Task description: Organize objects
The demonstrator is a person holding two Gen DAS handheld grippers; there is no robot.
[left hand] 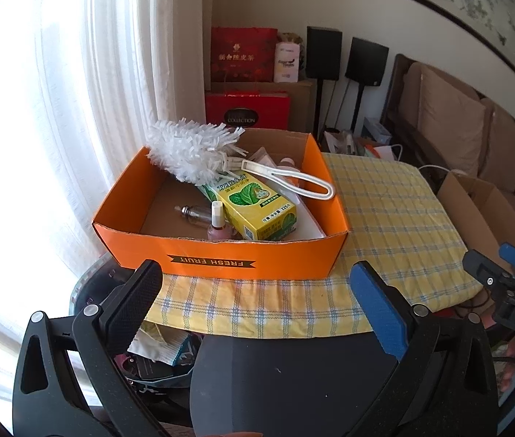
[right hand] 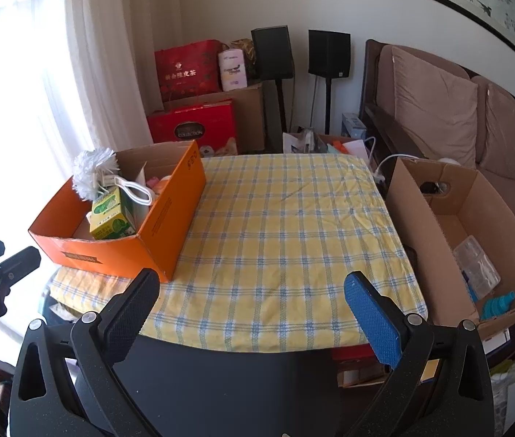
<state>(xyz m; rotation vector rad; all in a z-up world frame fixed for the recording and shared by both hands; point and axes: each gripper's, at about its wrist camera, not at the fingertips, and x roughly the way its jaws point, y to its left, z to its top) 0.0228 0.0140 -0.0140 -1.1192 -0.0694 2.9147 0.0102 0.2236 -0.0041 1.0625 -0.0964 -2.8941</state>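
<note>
An orange "FRESH FRUIT" box (left hand: 221, 255) sits on the yellow checked cloth (left hand: 396, 225), at the table's left in the right wrist view (right hand: 111, 251). It holds a white duster (left hand: 199, 149), a yellow-green carton (left hand: 257, 207), a small pink bottle (left hand: 217, 227) and a clear glass bulb (left hand: 193, 213). My left gripper (left hand: 257, 298) is open and empty, just in front of the box. My right gripper (right hand: 254, 306) is open and empty over the table's near edge. Each gripper shows at the other view's edge.
A brown cardboard box (right hand: 421, 211) stands right of the table, holding a clear plastic pack (right hand: 476, 266) and a teal item (right hand: 498, 304). Red gift boxes (right hand: 195, 123), two speakers (right hand: 328, 52), a sofa (right hand: 439, 109) and curtains (left hand: 93, 91) surround the table.
</note>
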